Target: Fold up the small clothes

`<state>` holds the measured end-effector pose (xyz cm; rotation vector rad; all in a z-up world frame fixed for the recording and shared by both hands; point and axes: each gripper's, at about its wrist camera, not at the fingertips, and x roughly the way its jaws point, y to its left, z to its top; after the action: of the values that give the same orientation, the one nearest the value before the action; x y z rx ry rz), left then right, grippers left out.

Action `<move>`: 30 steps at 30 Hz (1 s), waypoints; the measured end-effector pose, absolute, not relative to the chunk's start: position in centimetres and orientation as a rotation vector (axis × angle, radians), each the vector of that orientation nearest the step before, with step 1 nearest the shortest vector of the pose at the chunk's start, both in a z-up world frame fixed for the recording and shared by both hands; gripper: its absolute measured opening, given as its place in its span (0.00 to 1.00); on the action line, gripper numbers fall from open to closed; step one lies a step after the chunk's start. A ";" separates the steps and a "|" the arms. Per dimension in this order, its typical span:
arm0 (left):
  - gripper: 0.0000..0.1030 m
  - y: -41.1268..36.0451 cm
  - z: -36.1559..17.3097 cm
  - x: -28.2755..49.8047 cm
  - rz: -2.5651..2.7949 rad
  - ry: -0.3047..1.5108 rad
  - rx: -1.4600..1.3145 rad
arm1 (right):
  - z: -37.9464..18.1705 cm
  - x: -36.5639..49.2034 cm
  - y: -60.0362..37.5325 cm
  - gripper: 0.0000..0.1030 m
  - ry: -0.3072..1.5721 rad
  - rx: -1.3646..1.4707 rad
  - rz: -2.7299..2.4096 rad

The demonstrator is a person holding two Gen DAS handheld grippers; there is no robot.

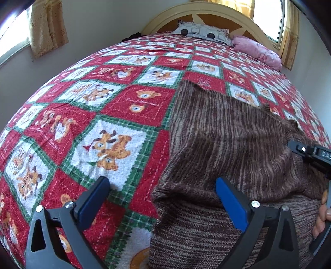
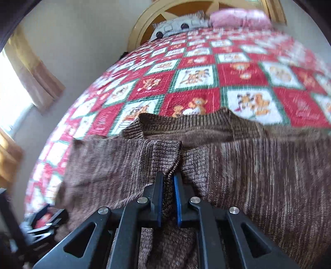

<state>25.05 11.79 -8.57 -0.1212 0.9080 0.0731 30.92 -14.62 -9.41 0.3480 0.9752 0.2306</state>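
Sweater point(image 2: 238, 165) fold pinched, right claw point(image 2: 168, 180)

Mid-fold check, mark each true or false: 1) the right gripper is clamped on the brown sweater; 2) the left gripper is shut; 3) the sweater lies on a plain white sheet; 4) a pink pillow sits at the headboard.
1) True: the right gripper pinches a fold of the brown knit sweater.
2) False: the left gripper is open, holding nothing.
3) False: it lies on a red, green and white teddy-bear quilt.
4) True: the pink pillow lies by the headboard.
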 end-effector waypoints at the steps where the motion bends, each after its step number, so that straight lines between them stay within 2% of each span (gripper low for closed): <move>1: 1.00 12.1 -8.6 25.0 0.064 0.907 -0.138 | -9.2 30.6 -15.3 0.11 0.994 0.389 0.252; 4: 1.00 12.4 -8.6 24.8 0.048 0.903 -0.157 | -6.7 26.8 -18.3 0.12 0.987 0.451 0.212; 9: 1.00 13.3 -7.4 22.9 -0.129 0.883 -0.195 | 0.3 15.0 -23.6 0.12 0.797 0.323 0.133; 18: 1.00 19.9 -4.8 11.2 -0.305 0.809 -0.204 | 10.7 -11.2 -37.0 0.12 0.496 0.219 -0.377; 23: 1.00 20.4 -5.5 6.0 -0.320 0.832 -0.099 | 14.3 -20.3 -36.5 0.12 0.358 0.077 -0.531; 25: 1.00 20.2 -6.0 4.0 -0.336 0.839 -0.083 | 14.4 -21.7 -35.3 0.39 0.341 0.000 -0.541; 26: 1.00 20.2 -6.2 3.4 -0.351 0.846 -0.089 | 14.0 -22.3 -34.8 0.72 0.348 -0.019 -0.524; 27: 1.00 20.2 -6.5 2.8 -0.370 0.856 -0.100 | 13.4 -22.8 -34.1 0.83 0.360 -0.015 -0.478; 30: 1.00 19.5 -7.6 1.7 -0.410 0.901 -0.119 | 10.0 -22.4 -32.7 0.83 0.472 0.067 -0.248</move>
<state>1.67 19.46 -7.58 -0.1194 0.9015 -0.4098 -22.42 -32.68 10.05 0.0675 0.4720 -0.2483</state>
